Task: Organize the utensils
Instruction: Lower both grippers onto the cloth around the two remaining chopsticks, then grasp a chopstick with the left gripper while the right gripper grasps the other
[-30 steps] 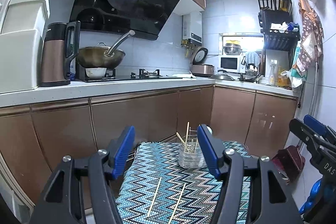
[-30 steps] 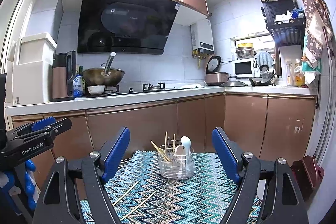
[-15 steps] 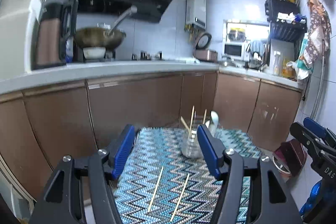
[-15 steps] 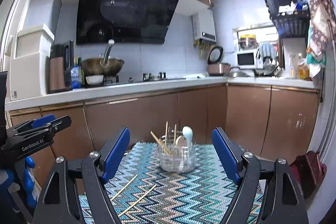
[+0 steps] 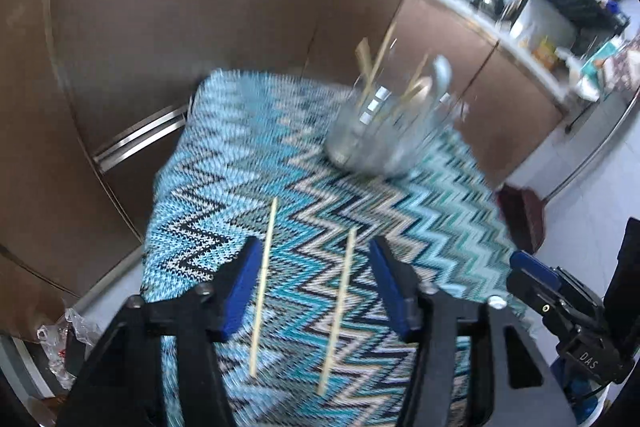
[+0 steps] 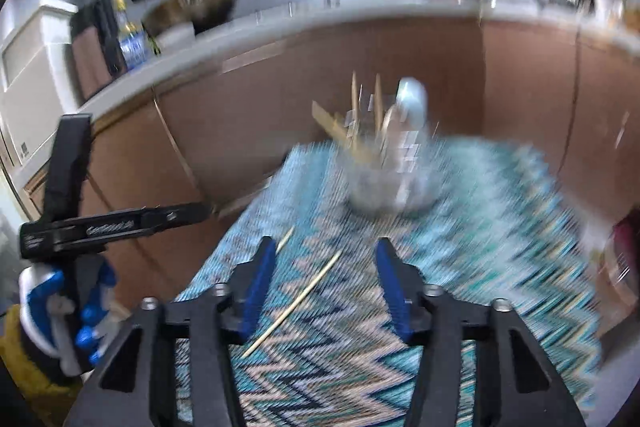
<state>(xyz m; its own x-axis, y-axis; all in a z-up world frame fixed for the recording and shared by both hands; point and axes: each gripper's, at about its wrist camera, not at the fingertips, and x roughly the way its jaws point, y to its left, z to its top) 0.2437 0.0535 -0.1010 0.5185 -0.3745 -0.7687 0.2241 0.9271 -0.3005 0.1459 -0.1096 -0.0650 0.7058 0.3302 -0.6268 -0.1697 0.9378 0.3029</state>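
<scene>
- Kitchen cabinets point(image 5: 192, 39), brown, behind everything; both views blurred by motion.
- Zigzag-patterned cloth point(image 5: 432, 211) in blue, teal and white, covering the small counter in front of the cabinets; far left corner point(image 5: 212, 75) visible in the left wrist view.
- Left gripper point(image 5: 314, 291) over the near part of the cloth, blue-padded fingers point(image 5: 240, 287) spread wide apart, nothing between them but the cloth and the sticks lying on it.
- Right gripper point(image 6: 326, 287) likewise over the near part, fingers point(image 6: 394, 291) parted and holding nothing; seen from the left wrist view at the near right edge point(image 5: 560, 311).
- Clear glass utensil holder point(image 5: 380, 135) standing toward the far right of the cloth, well apart from both grippers; also central in the right wrist view point(image 6: 390, 183).
- Inside the holder: several upright and tilted wooden chopsticks point(image 6: 352, 139) and a pale spoon point(image 6: 412, 103), bowl upward.
- Two loose wooden chopsticks flat on the cloth near the near edge, roughly parallel, apart from each other: left chopstick point(image 5: 264, 287) just beside the left finger, right chopstick point(image 5: 338, 311) midway between the fingers.
- In the right wrist view, one of them point(image 6: 296, 303) lies diagonally, between the fingers.
</scene>
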